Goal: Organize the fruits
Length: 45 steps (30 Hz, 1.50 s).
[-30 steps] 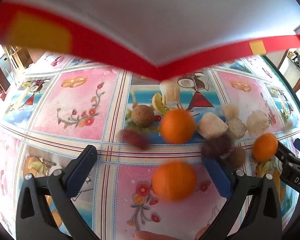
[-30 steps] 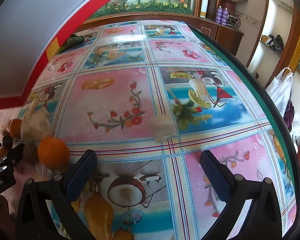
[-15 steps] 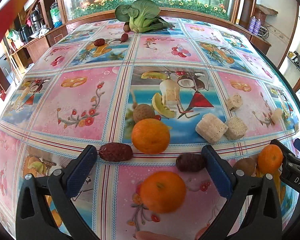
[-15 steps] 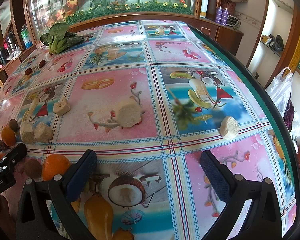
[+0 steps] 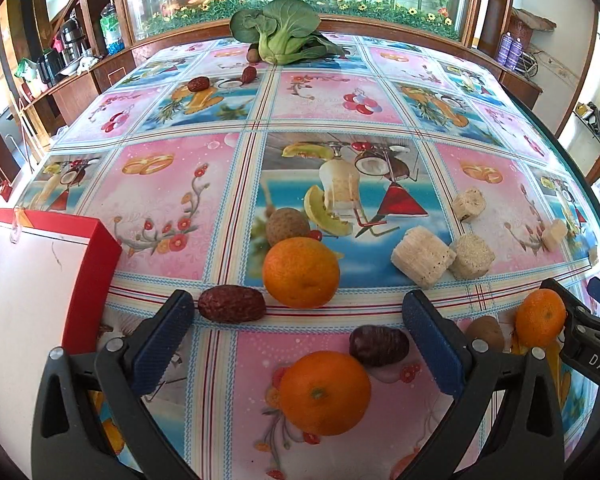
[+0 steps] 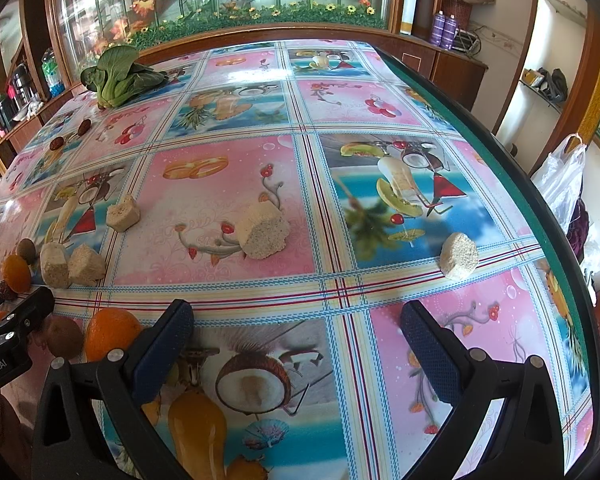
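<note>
Desk (image 5: 172, 200) — covered with a printed fruit-pattern oilcloth; fruits are scattered over the near part, none yet gathered.

Left hand-held gripper (image 5: 296, 344): jaws spread wide, nothing held. Between its fingers lie the near orange (image 5: 325, 393) and a dark red date (image 5: 379, 345); a second date (image 5: 232, 303) touches the left fingertip, and a far orange (image 5: 301, 272) sits just beyond, beside a brown longan-like fruit (image 5: 287, 225).

Right hand-held gripper (image 6: 296, 340): jaws equally wide, empty, held over bare cloth.

Other fruit: a small mandarin (image 5: 540, 318) and a kiwi-like brown fruit (image 5: 485, 333) lie together, just left of the right tool.

Non-fruit items: pale sponge-like chunks (image 5: 422, 256) spread across the cloth; a bok choy (image 5: 278, 30) at the far edge, with two more dates near it.

Red-rimmed box (image 5: 88, 280) — at the left, white interior apparently empty, judged to be the collecting place.

Step in hand: judged to be the first pick, not yet begun. Next move — the left tool is to be lowered over the near orange and closed gently; the neighbouring date should be kept out of the grip.
</note>
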Available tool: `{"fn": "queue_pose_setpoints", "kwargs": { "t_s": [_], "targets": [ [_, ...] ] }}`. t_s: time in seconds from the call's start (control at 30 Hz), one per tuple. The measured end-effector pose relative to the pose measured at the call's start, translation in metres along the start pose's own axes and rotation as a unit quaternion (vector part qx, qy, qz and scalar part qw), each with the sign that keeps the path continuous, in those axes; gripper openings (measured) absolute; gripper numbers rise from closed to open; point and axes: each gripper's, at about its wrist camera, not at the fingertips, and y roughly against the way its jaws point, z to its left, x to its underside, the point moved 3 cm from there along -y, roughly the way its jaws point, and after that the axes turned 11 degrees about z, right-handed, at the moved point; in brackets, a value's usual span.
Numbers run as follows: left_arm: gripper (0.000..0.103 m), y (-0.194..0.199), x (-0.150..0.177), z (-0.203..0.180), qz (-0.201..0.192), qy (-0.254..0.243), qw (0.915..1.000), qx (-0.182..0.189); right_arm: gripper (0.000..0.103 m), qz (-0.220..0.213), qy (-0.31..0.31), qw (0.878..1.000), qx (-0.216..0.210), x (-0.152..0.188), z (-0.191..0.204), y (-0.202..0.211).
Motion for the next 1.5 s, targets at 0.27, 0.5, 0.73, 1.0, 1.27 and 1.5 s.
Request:
{"fn": "queue_pose_setpoints", "kwargs": {
  "t_s": [0.27, 0.5, 0.73, 1.0, 1.27, 1.5],
  "targets": [
    [0.103, 0.0, 0.0, 0.0, 0.0, 0.0, 1.0, 0.0, 0.103, 0.0, 0.0, 1.0, 0.0, -0.001, 0.0, 0.0],
    [0.103, 0.0, -0.001, 0.0, 0.001, 0.0, 1.0, 0.0, 0.103, 0.001, 0.0, 1.0, 0.0, -0.001, 0.0, 0.0],
    [0.103, 0.01, 0.007, 0.008, 0.024, 0.01, 0.9996, 0.006, 0.103, 0.002, 0.0, 1.0, 0.001, -0.002, 0.0, 0.0],
    [0.103, 0.116, 0.073, 0.026, -0.111, -0.036, 0.9924, -0.038, 0.102, -0.054, -0.016, 0.99, -0.132, 0.039, -0.006, 0.06],
    [0.103, 0.144, 0.133, 0.046, -0.126, -0.068, 0.9873, -0.068, 0.102, -0.093, 0.011, 0.983, -0.161, 0.095, 0.004, 0.104],
    [0.103, 0.159, 0.138, 0.051, -0.127, -0.037, 0.9895, -0.059, 0.102, -0.101, 0.022, 0.98, -0.172, 0.101, 0.019, 0.125]
  ]
}}
